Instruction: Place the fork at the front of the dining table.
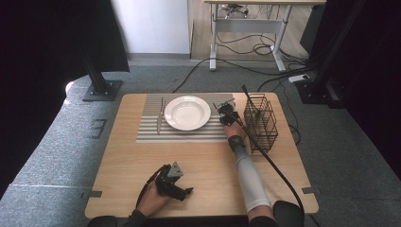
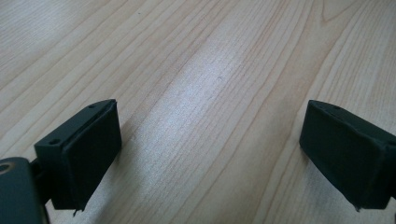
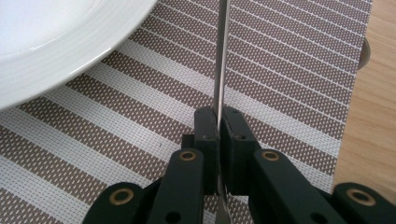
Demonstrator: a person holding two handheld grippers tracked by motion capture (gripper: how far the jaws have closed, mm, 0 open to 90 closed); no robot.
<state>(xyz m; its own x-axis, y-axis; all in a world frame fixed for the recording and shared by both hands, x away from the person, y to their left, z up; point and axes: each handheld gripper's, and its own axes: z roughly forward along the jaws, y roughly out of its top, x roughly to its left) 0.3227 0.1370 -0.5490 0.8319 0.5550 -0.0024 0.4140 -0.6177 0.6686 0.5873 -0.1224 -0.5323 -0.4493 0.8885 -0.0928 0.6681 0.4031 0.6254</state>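
Observation:
A white plate (image 1: 187, 112) sits on a striped brown and white placemat (image 1: 151, 132) at the back of the wooden table (image 1: 213, 175). Just right of the plate, my right gripper (image 1: 226, 113) hangs low over the mat. In the right gripper view, the right gripper (image 3: 218, 126) is shut on a thin metal utensil (image 3: 221, 56), seen edge-on and running forward past the plate's rim (image 3: 46, 37) above the placemat (image 3: 280, 70). My left gripper (image 1: 187, 191) rests near the table's front edge. Its jaws stand wide open over bare wood, nothing between them (image 2: 210, 154).
A knife (image 1: 161, 116) lies on the mat left of the plate. A black wire basket (image 1: 260, 123) stands at the table's right side, close to my right forearm. The right gripper's cable (image 1: 279, 175) trails across the table's right front.

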